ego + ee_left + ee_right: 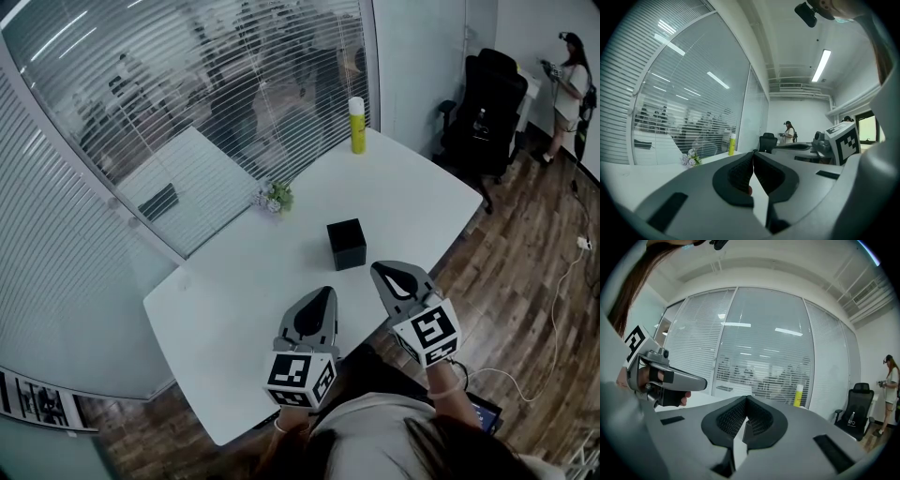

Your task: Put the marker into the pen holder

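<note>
The pen holder (346, 244), a black cube-shaped box, stands on the white table (403, 197) near its middle. No marker shows on the table in any view. My left gripper (327, 292) hovers over the near table edge, short of the holder and to its left, jaws shut tip to tip (753, 152). A small reddish spot (749, 190) sits in the hollow behind its tips; I cannot tell what it is. My right gripper (379, 267) is just right of the holder's near corner, also shut (746, 397), with nothing visible between its jaws.
A yellow bottle (356, 125) stands at the table's far edge by the glass wall with blinds. A small flower pot (275, 198) sits left of the holder. A black office chair (487, 112) and a standing person (568, 89) are beyond the table at right.
</note>
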Tool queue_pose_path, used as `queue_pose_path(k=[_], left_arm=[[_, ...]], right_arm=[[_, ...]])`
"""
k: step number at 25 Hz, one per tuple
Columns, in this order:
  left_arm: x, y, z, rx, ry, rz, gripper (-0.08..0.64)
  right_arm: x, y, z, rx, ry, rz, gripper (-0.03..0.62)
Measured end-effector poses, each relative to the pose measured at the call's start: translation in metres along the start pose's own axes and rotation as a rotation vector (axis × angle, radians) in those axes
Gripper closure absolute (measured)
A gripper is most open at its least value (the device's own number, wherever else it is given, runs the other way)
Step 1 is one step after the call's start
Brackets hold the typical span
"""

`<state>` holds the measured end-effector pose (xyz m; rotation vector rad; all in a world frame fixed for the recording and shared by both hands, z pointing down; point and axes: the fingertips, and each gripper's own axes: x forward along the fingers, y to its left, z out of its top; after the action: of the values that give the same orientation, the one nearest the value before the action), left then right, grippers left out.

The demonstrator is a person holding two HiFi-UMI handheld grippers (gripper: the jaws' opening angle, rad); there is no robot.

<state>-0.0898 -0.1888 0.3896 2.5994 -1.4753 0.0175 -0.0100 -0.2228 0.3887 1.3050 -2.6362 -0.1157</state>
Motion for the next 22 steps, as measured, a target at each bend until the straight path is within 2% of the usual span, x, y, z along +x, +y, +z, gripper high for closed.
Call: queue_pose_path(k=[12,22], left_arm=[[-0.007,-0.015,0.001,0.009,-0.01,-0.005,0.54],[-0.011,-0.026,-0.002,0.013,-0.004,-0.014,0.54]], right_arm=[[-0.024,-0.001,0.007,-0.005,-0.026,-0.019,0.565],[-0.034,-0.001,0.011,-0.048,-0.054,-0.033,0.565]])
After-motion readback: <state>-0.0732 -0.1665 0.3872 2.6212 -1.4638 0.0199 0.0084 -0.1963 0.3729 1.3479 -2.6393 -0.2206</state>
